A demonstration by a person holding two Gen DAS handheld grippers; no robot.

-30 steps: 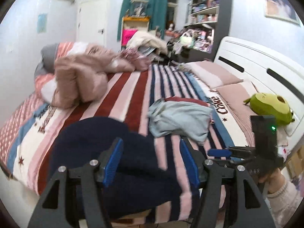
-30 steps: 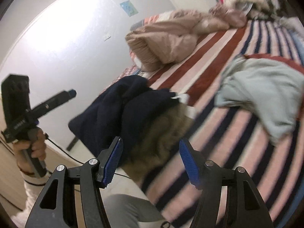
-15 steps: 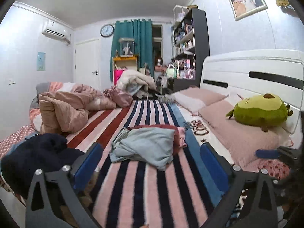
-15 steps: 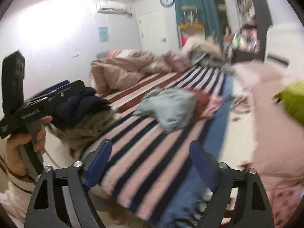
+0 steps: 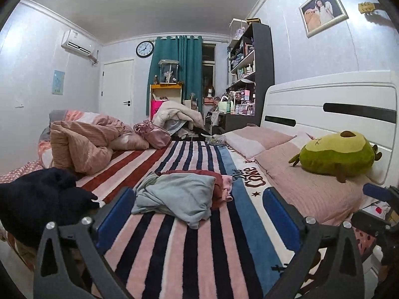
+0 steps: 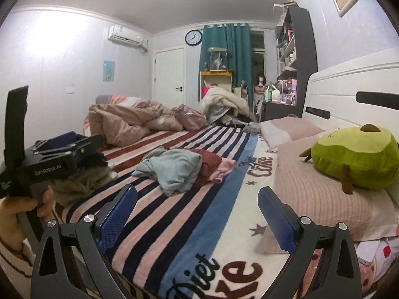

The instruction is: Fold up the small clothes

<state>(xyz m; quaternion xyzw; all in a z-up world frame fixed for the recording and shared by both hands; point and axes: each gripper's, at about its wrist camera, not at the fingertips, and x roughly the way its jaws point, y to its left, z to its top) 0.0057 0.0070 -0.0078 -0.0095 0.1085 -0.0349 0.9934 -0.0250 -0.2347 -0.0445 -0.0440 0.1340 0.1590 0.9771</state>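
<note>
A crumpled light blue garment lies mid-bed on the striped blanket, over a maroon one and a pink one. A navy garment is heaped at the bed's left edge. My left gripper is open and empty, short of the pile. My right gripper is empty too, its jaws still opening. It faces the same pile from further right. In the right wrist view a hand holds the left gripper's body in front of the navy heap.
A green avocado plush sits on pink pillows against the white headboard at right. A bunched tan duvet fills the far left of the bed. Cluttered shelves and a door stand beyond.
Both grippers have swung away from the navy heap to face along the bed. Their jaws have spread wider. The navy garment, earlier between them, now lies off to the left.
</note>
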